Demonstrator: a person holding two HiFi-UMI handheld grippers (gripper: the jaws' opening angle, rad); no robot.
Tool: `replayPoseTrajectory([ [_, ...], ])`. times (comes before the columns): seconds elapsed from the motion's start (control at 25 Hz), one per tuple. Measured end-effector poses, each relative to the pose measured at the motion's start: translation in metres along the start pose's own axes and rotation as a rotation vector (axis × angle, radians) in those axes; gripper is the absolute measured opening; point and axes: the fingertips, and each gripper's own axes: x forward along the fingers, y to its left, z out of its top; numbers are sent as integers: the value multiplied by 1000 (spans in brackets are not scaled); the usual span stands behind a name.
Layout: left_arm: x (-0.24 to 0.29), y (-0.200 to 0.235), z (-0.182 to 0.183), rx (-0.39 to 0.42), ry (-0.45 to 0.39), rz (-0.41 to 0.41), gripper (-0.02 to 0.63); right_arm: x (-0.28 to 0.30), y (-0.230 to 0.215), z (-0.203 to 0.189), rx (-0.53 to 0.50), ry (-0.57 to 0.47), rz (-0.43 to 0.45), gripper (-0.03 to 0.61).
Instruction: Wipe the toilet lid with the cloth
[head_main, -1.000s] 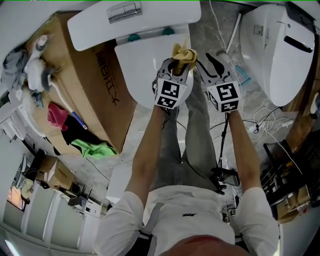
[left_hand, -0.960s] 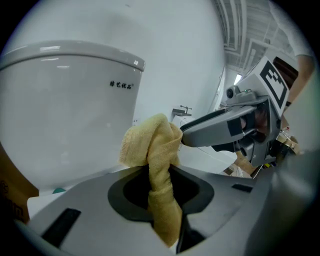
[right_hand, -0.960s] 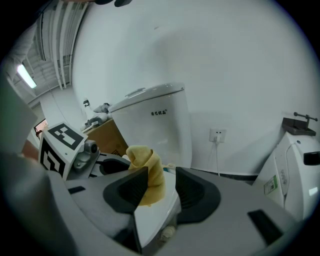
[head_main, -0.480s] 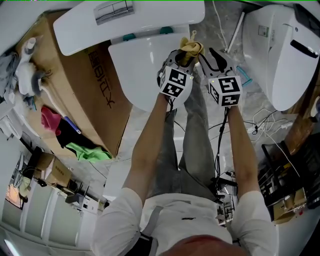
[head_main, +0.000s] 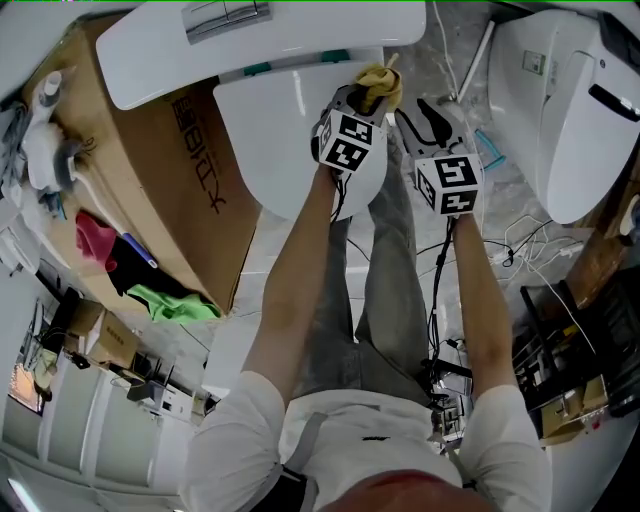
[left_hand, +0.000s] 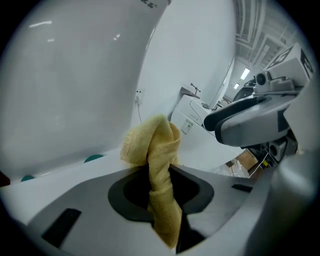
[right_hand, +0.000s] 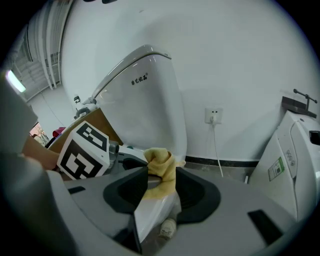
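Note:
The white toilet lid (head_main: 285, 130) is closed, below the tank (head_main: 260, 35). My left gripper (head_main: 362, 100) hangs over the lid's right rear edge, shut on a crumpled yellow cloth (head_main: 378, 85). In the left gripper view the cloth (left_hand: 155, 150) is pinched between the jaws of that gripper (left_hand: 165, 197) and bunches up beyond them. My right gripper (head_main: 425, 112) is just right of the left one, off the lid's side, over the floor. Its jaws (right_hand: 157, 200) stand apart; through the gap I see the cloth (right_hand: 161, 162) and the lid's edge (right_hand: 152, 212).
A cardboard box (head_main: 170, 170) stands left of the toilet, with pink (head_main: 100, 235) and green (head_main: 180, 300) rags beside it. A second white toilet (head_main: 560, 100) sits at the right. Cables (head_main: 520, 250) trail over the floor at the right.
My left gripper has carried the cloth a little farther toward the tank along the lid's right edge. The right gripper has stayed beside it.

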Motion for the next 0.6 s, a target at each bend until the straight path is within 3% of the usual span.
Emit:
replayPoseTrajectory([
  [0.2, -5, 4, -3, 13, 3, 15, 104, 7, 8, -3, -1, 17, 2, 189],
  [0.6, -31, 31, -21, -43, -14, 54, 104, 20, 36, 2, -31, 32, 21, 189],
])
